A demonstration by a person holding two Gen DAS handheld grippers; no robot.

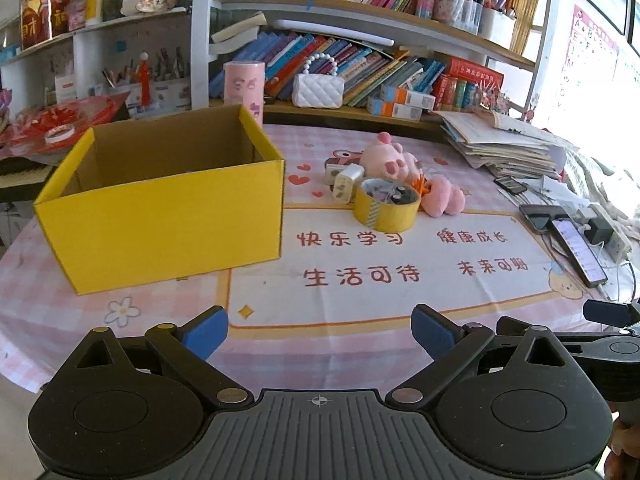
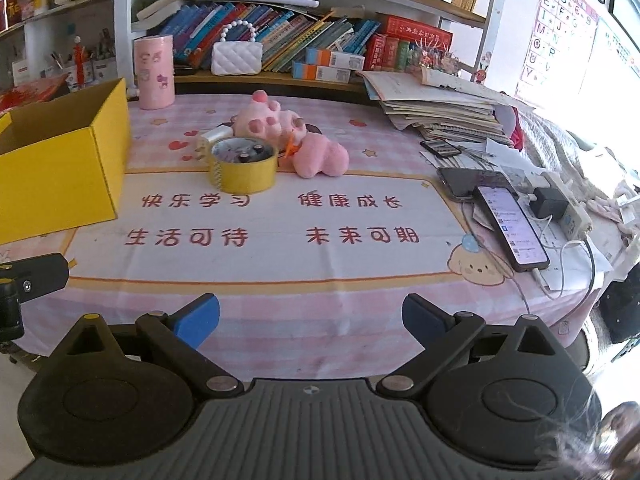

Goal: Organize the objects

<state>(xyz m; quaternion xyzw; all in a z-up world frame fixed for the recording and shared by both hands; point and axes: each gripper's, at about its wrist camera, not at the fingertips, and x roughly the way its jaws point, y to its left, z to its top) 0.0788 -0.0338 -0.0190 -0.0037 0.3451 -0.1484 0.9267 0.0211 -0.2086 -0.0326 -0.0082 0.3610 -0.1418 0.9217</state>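
Progress: nothing visibly sorted yet. Yellow box (image 1: 160, 200) stands open on the tablecloth (image 1: 360, 300); visible interior looks empty, floor not fully seen. Tape roll (image 1: 386, 210), pink plush toy (image 1: 400, 160) and white charger (image 1: 347, 184) sit clustered just right of the box, small items lying inside the roll. Left gripper (image 1: 320, 330) and right gripper (image 2: 311, 318) both have fingers spread apart, holding nothing, near the table edge. All transfers remain.
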